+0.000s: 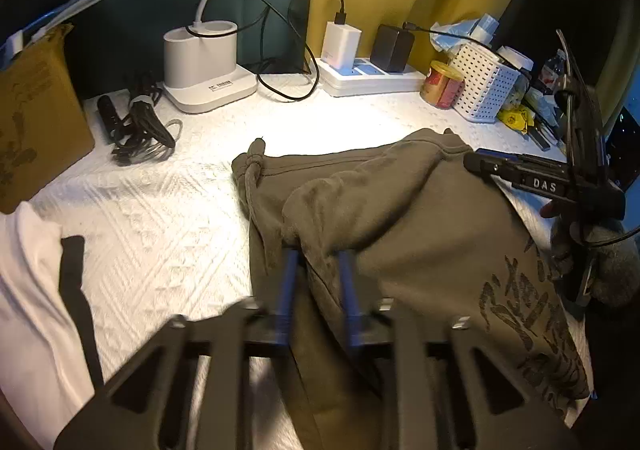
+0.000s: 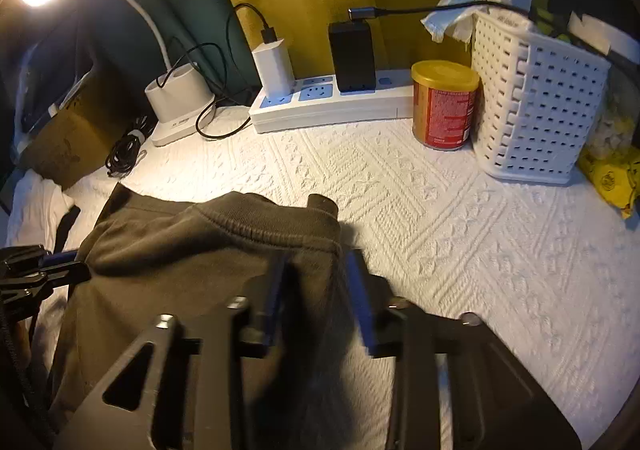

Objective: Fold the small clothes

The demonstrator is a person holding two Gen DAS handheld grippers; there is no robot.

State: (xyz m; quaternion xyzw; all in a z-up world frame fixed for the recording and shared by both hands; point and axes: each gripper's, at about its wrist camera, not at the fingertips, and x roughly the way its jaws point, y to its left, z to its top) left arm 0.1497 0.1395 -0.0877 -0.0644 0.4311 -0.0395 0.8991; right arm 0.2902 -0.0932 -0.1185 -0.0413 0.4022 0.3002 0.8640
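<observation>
Between my left gripper [image 1: 318,262] fingers lies an olive garment [image 1: 400,218] fold, jaws apart; right gripper [image 2: 316,270] likewise open at its waistband. One fold done (more remain), in front of power strip [image 2: 332,106].

Black grippers, blue fingers [image 1: 289,282], white "DAS" marking, grey sleeve [image 1: 612,266]

An olive-brown pair of sweat shorts [image 1: 400,218] lies on the white textured cloth, partly folded, with one thick layer doubled over the rest. Its ribbed waistband [image 2: 256,226] faces the back of the table, the drawstring [image 1: 252,178] hangs at one corner, and a dark graphic print [image 1: 532,318] shows on the near leg.
</observation>
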